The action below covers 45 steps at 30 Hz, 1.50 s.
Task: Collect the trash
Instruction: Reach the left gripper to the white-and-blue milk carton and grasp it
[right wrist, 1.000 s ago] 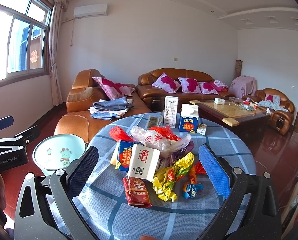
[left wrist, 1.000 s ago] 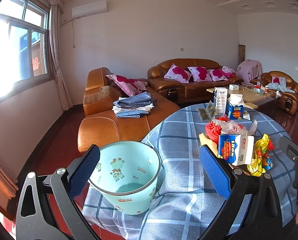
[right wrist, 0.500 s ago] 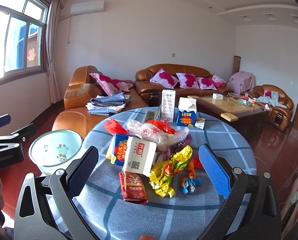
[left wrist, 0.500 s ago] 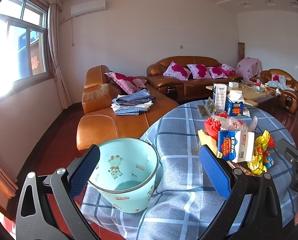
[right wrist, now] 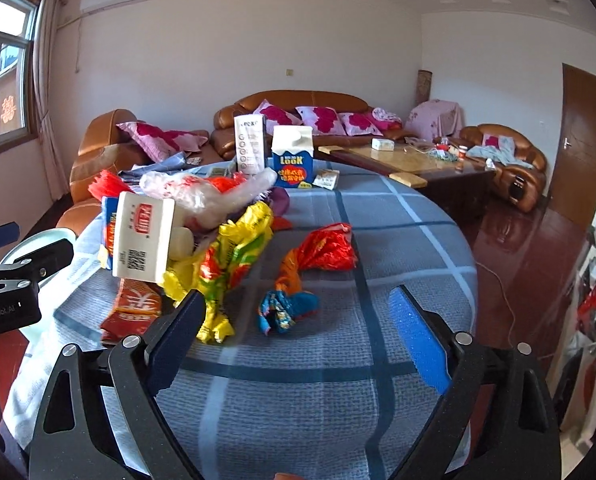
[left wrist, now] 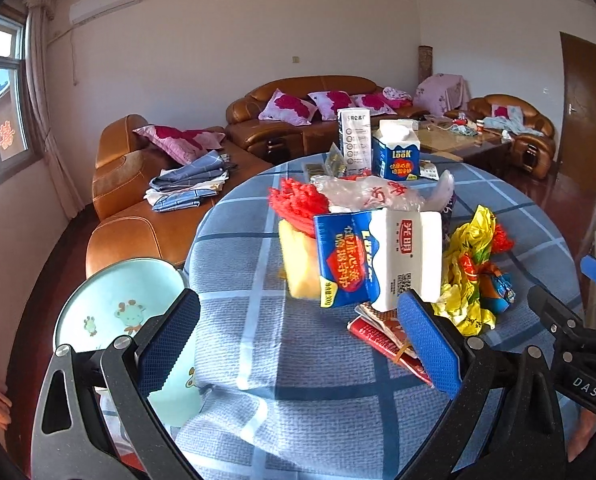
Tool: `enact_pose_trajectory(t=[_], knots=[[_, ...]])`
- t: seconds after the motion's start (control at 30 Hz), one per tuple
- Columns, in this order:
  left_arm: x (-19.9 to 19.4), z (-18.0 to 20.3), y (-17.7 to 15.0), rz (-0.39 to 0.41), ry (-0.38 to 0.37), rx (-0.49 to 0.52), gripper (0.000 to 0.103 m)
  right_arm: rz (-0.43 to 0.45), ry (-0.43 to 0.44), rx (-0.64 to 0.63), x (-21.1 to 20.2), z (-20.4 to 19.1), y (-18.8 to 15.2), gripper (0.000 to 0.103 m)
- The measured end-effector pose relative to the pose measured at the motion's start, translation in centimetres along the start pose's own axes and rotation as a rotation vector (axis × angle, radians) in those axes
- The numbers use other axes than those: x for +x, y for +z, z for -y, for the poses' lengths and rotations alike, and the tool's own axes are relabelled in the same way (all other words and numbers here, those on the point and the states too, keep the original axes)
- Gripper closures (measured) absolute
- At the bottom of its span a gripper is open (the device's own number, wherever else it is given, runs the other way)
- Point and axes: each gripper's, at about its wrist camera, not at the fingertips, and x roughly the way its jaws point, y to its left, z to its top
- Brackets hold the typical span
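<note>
Two grippers, left (left wrist: 298, 340) wide open and empty, right (right wrist: 293, 336) empty, fingers closing; wrappers (right wrist: 285, 304) heaped mid-counter (right wrist: 398, 248) look light, crinkly, slippery: pinch a twisted end

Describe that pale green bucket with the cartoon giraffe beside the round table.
The pale green plastic bucket is round and open-topped, with a thin grey rim and small cartoon animals printed on its glossy wall. It stands upright, below the edge of the table's blue checked cloth, which hangs against its side. What lies inside is hidden.
</note>
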Motion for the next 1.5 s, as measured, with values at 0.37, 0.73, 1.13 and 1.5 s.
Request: enact_pose_trajectory(t=[0.37,0.73,1.13,1.5], knots=[[3.3,2.9,1.2,0.014,0.030,0.076,0.006,-0.025,-0.005,0.050,2.2,1.8,-0.2,0.011],[4.9,2.8,2.4,0.006,-0.016,0.083,0.006,-0.050,0.005,0.046,3.3,1.9,-0.1,0.010],[6.6,4.1,2.2,-0.011,-0.044,0.083,0.006,-0.065,0.003,0.076,3.9,2.6,-0.3,0.010],[7.4,4.6,2.7,0.010,-0.080,0.086,0.005,-0.072,0.018,0.059,4.0,2.1,-0.4,0.010]])
